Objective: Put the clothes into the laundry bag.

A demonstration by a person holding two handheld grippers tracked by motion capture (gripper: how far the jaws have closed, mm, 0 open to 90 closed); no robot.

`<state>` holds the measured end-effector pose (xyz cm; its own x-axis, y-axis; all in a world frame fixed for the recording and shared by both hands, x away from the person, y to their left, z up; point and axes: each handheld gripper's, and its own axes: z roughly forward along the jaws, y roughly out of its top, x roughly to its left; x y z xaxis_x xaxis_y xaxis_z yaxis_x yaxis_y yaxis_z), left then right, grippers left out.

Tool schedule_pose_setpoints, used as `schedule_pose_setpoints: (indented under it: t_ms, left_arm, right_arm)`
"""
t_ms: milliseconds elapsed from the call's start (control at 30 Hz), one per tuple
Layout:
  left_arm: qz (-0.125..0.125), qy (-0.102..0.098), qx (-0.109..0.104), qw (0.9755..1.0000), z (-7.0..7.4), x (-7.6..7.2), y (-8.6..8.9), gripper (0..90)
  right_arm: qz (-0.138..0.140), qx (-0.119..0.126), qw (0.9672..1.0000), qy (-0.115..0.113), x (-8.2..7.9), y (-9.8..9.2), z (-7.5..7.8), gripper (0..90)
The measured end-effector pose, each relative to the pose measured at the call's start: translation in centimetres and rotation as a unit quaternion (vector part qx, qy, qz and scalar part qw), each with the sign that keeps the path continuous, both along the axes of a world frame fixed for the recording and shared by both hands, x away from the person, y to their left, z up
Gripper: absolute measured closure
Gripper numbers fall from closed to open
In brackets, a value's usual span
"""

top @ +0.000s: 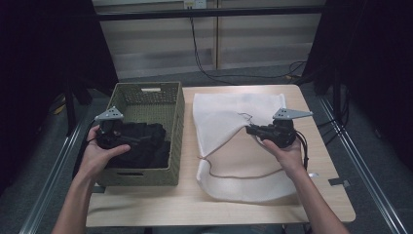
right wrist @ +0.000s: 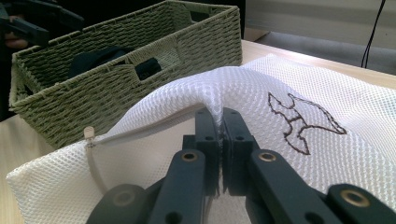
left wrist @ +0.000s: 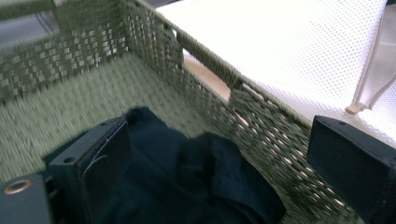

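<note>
On the desk [top: 146,204], the right hand-held gripper [right wrist: 219,122] is clenched on a raised fold of the white mesh bag [right wrist: 327,107], which lies flat just beside the green woven basket [top: 176,112]. The left hand-held gripper [left wrist: 219,154] hangs released, jaws wide apart, inside the basket over the dark clothes [left wrist: 187,182].

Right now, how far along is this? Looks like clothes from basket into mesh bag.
Done: the right gripper is shut on a fold of the white mesh bag, lifting it off the table. In hand: the left gripper sits open over the dark clothes in the green woven basket; nothing is gripped yet. Left, if that is the job: every garment, since the dark clothes all lie in the basket.
</note>
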<state>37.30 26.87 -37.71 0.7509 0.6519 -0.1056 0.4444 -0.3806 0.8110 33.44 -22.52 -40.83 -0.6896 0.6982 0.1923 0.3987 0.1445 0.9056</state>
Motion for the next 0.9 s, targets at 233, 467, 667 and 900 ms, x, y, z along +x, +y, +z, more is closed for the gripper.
schedule_pose_setpoints:
  t_ms: [233, 467, 667, 900]
  left_arm:
    - [-0.017, -0.018, 0.005, 0.9997, -0.5, 1.8, 0.1, 8.7]
    - [-0.023, 0.003, 0.054, 0.9983, -2.3, 3.1, -0.5, 8.0]
    - [-0.001, 0.029, 0.066, 0.9974, -3.5, 4.0, 0.8, 6.3]
    - [-0.017, 0.051, 0.067, 0.9963, -5.2, 4.7, 1.7, 5.3]
  right_arm:
    - [0.0, -0.005, 1.0, 0.003, 0.1, 0.3, -0.3, 87.0]
    - [0.001, -0.008, 0.9999, 0.007, 0.2, 0.3, -0.5, 87.0]
    - [0.002, -0.01, 0.9999, 0.008, 0.2, 0.4, -0.6, 87.0]
    - [0.002, -0.012, 0.9999, 0.01, 0.3, 0.6, -0.8, 87.0]
